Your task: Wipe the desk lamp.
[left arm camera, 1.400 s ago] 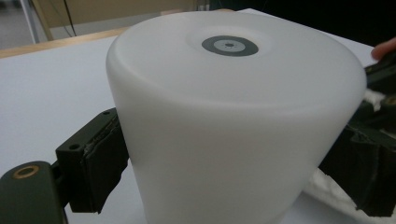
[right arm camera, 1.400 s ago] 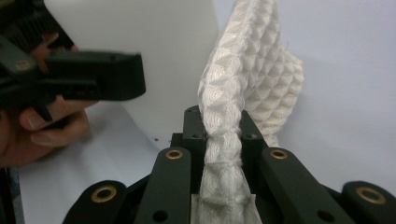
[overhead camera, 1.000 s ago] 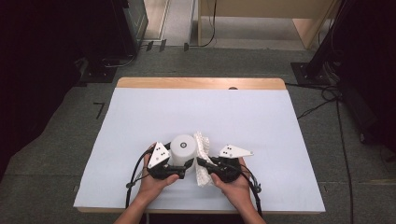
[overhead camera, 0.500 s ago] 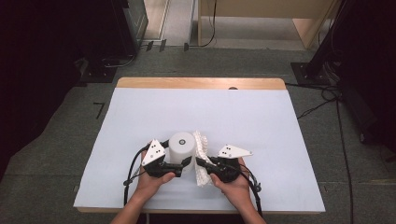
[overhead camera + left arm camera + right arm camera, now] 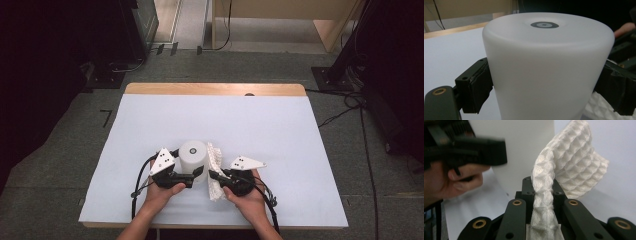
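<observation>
Here, white cylinder (image 5: 193,155), waffle-textured white cloth (image 5: 571,162)

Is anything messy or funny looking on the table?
Nothing is spilled or broken. The white cylinder stands upright, clamped between the left gripper's jaws. The one slightly odd thing is the white waffle-textured cloth: it is bunched and pinched in the right gripper, flopping upward instead of lying flat.
</observation>
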Available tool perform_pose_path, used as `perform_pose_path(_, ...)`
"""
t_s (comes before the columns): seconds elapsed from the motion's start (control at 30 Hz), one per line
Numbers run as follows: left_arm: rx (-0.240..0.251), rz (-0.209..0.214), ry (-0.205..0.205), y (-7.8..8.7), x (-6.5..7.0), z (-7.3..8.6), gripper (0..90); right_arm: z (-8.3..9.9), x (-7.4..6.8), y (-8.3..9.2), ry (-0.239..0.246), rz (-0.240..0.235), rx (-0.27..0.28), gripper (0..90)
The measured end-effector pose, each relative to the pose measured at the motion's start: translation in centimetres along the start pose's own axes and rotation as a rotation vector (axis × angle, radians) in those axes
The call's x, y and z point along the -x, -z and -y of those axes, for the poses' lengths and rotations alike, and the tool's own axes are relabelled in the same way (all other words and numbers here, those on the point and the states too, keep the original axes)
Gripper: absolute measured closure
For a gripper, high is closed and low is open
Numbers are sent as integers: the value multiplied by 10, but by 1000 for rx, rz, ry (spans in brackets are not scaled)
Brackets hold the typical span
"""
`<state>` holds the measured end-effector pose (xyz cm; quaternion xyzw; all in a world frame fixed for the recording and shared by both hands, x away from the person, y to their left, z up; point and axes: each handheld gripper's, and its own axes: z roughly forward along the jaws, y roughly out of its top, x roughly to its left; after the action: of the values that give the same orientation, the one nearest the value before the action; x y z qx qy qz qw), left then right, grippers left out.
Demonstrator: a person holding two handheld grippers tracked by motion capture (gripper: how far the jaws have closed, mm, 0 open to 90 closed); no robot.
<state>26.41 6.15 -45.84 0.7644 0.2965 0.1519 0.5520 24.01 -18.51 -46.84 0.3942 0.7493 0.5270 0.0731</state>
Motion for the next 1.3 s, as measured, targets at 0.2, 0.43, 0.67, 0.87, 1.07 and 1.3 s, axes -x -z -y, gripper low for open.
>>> perform_pose_path(0.2, -19, 14, -37, -5, 8, 2, 89, -14, -2, 19, 19, 4, 81, 792)
perform_pose_path(0.43, 25, 19, 6, 1, 0, -3, 89, -4, 1, 9, 10, -7, 36, 791)
perform_pose_path(0.67, 24, 11, 9, 0, -3, -1, 89, 5, 1, -4, -8, -19, -20, 791)
perform_pose_path(0.87, 4, 7, -43, -4, 2, 2, 89, -7, 1, 11, -2, -2, 39, 791)
perform_pose_path(1.07, 6, -26, -56, -6, 2, 4, 89, -11, -3, 16, 26, 4, 61, 791)
perform_pose_path(1.3, -18, -57, -104, -4, 4, 12, 88, -1, 3, 6, 24, 19, 13, 791)
